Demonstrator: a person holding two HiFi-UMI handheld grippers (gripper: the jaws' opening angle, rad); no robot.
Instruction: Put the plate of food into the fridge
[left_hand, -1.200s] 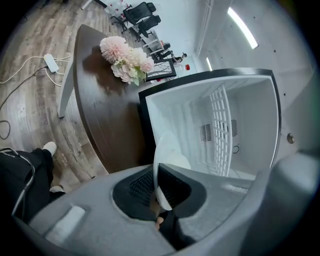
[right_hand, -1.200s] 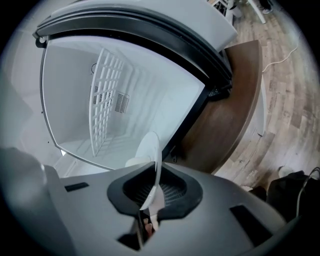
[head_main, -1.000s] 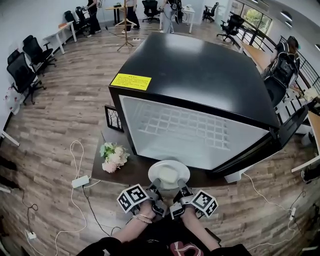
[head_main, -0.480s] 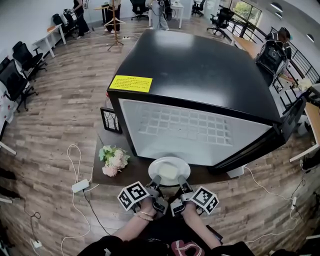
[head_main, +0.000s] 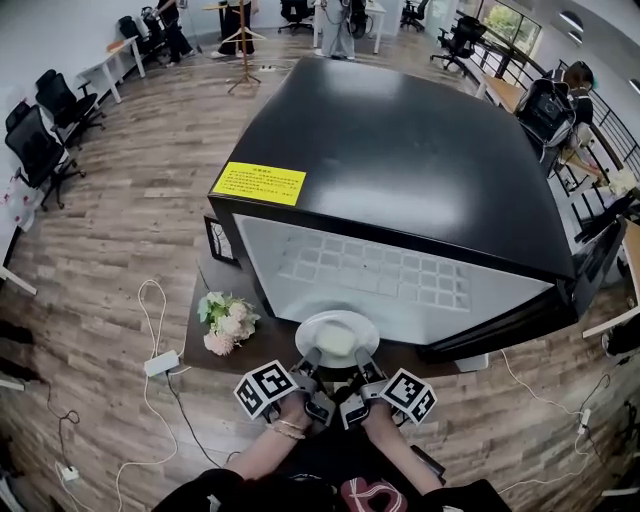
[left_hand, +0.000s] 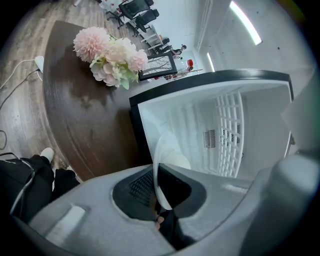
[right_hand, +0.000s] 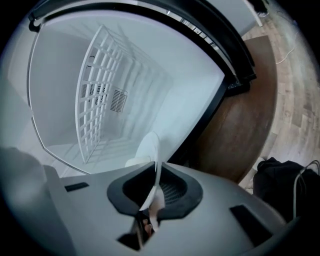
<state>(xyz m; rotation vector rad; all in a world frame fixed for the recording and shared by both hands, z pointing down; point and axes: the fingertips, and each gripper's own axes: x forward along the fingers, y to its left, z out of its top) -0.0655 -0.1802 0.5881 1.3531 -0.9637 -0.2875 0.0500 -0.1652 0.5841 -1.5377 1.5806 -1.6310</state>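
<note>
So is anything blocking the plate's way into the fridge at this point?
Nothing visible does. The fridge stands open, and the plate is held at its mouth by the left gripper and right gripper, both on its near rim. The wire shelf inside looks bare. The flowers sit well off to the left.

I see the fridge at centre frame in smooth black with a soft sheen, its lining white plastic. The plate below looks glossy white; the table dark matt wood.
</note>
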